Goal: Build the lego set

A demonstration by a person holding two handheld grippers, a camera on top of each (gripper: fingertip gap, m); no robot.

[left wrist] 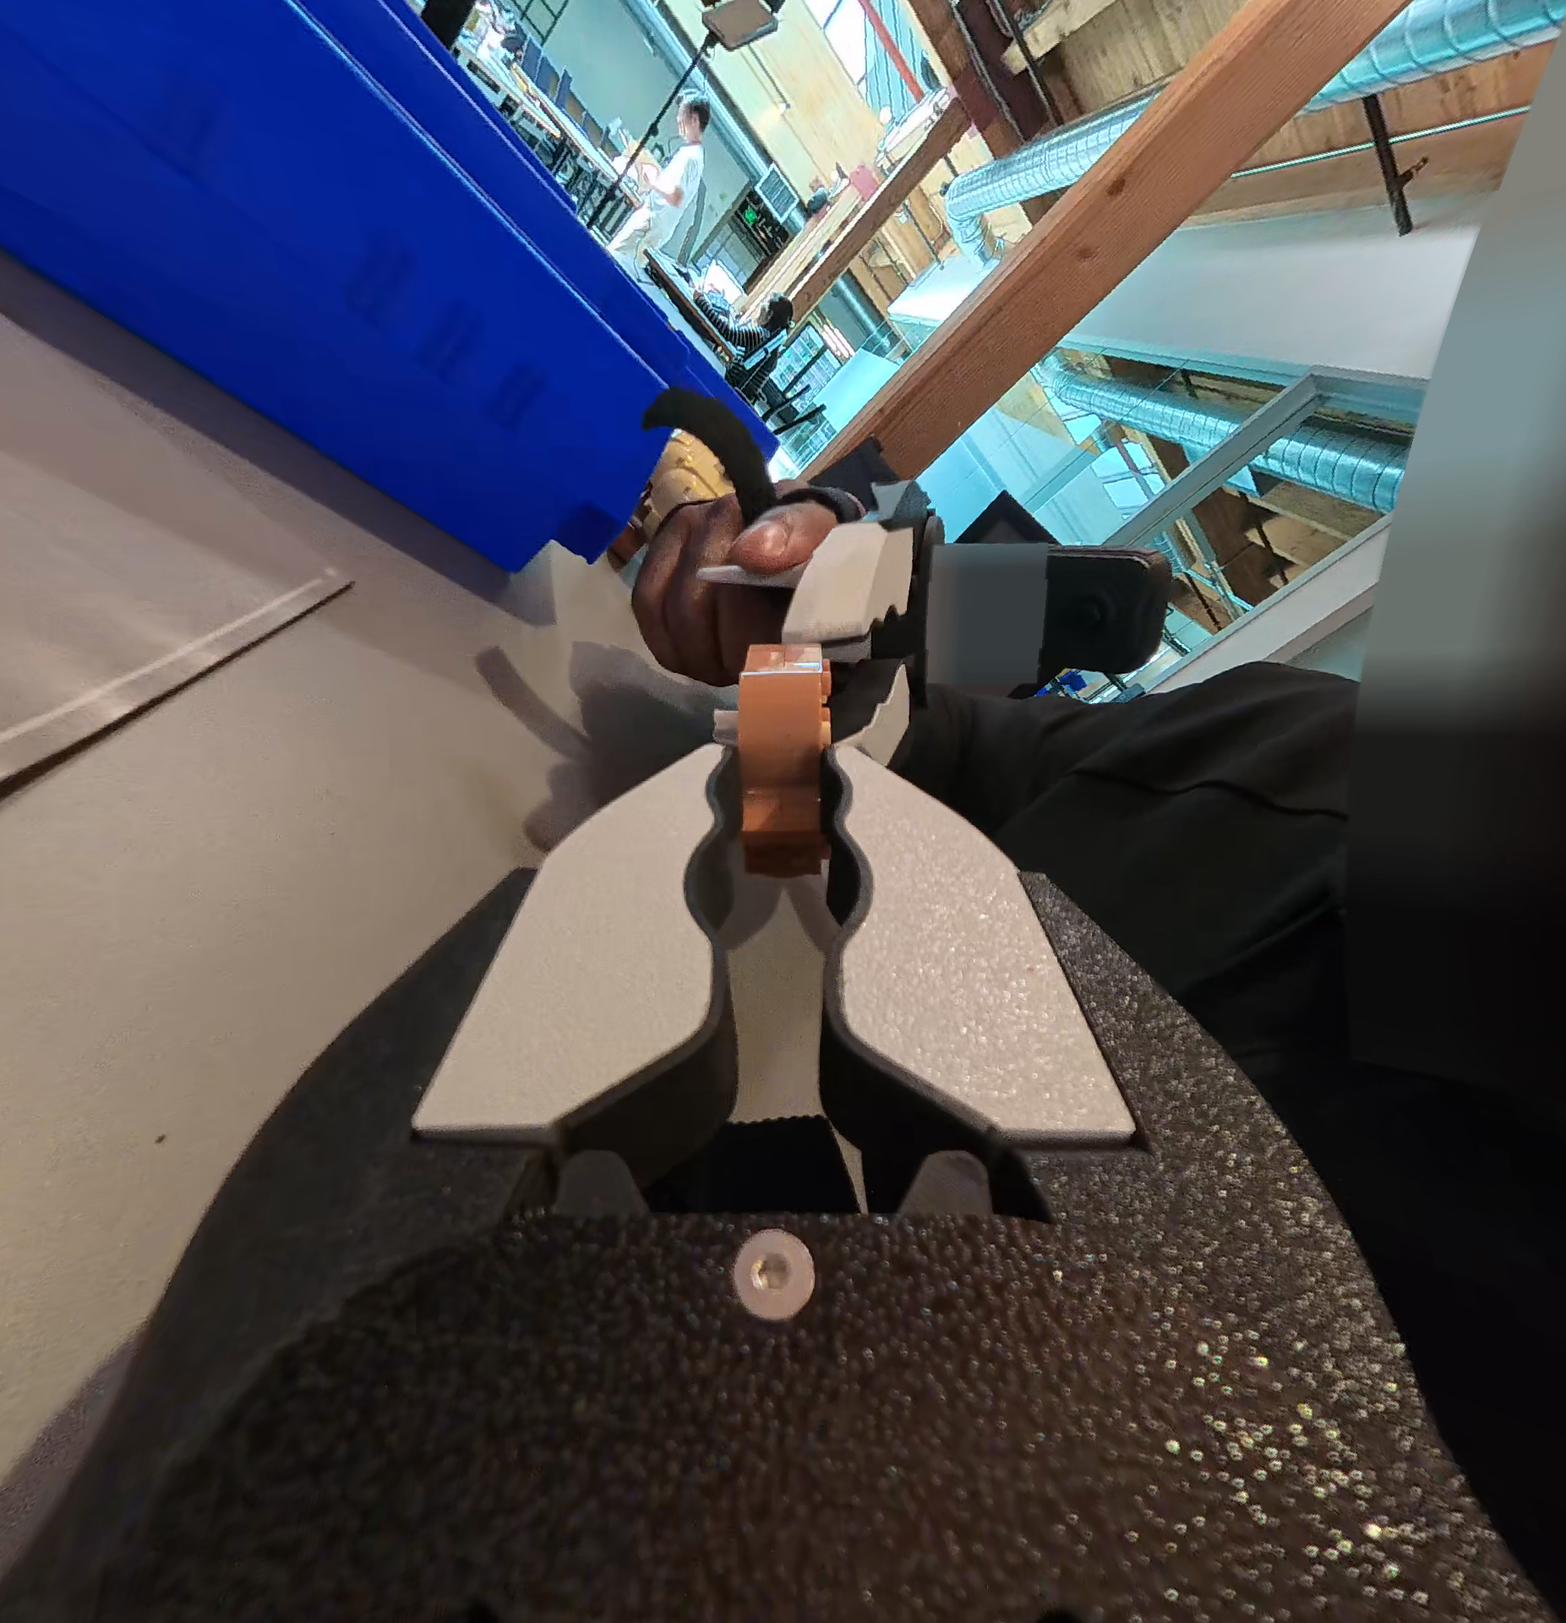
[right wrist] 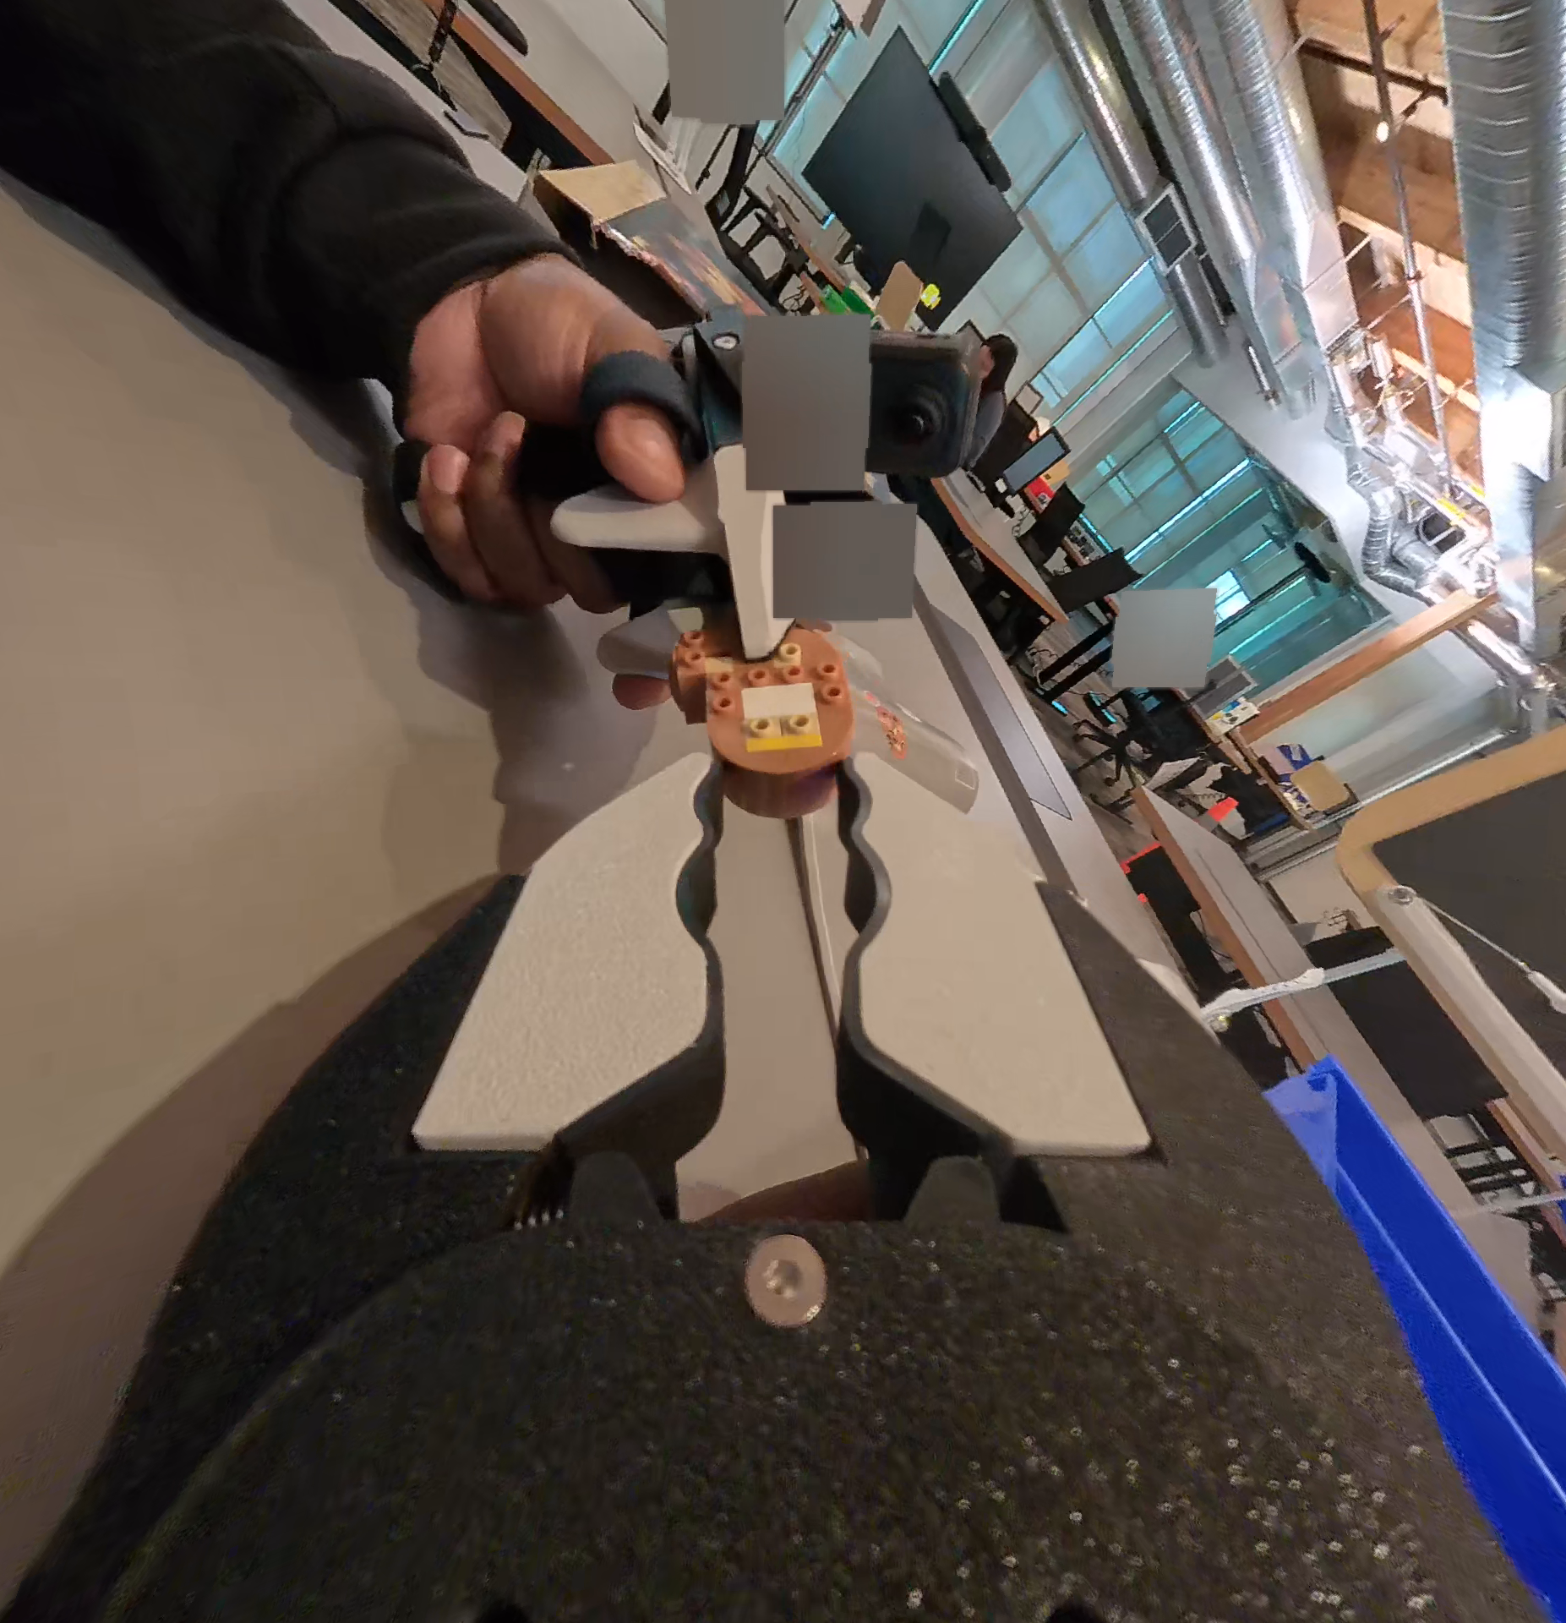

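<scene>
A brown brick assembly with a round studded face and small tan, white and yellow pieces on it is held above the grey table between both grippers. My left gripper is shut on one end, its pads pressing both sides. My right gripper is shut on the round brown end, its fingertips against its sides. In the left wrist view the right gripper shows just beyond the bricks, held by a hand. In the right wrist view the left gripper reaches the bricks from the far side.
A blue bin stands on the grey table at the far left and shows at the lower right in the right wrist view. A clear plastic bag lies beyond the bricks. A flat grey mat lies to the left. Less than 4 cm separates the two grippers' tips.
</scene>
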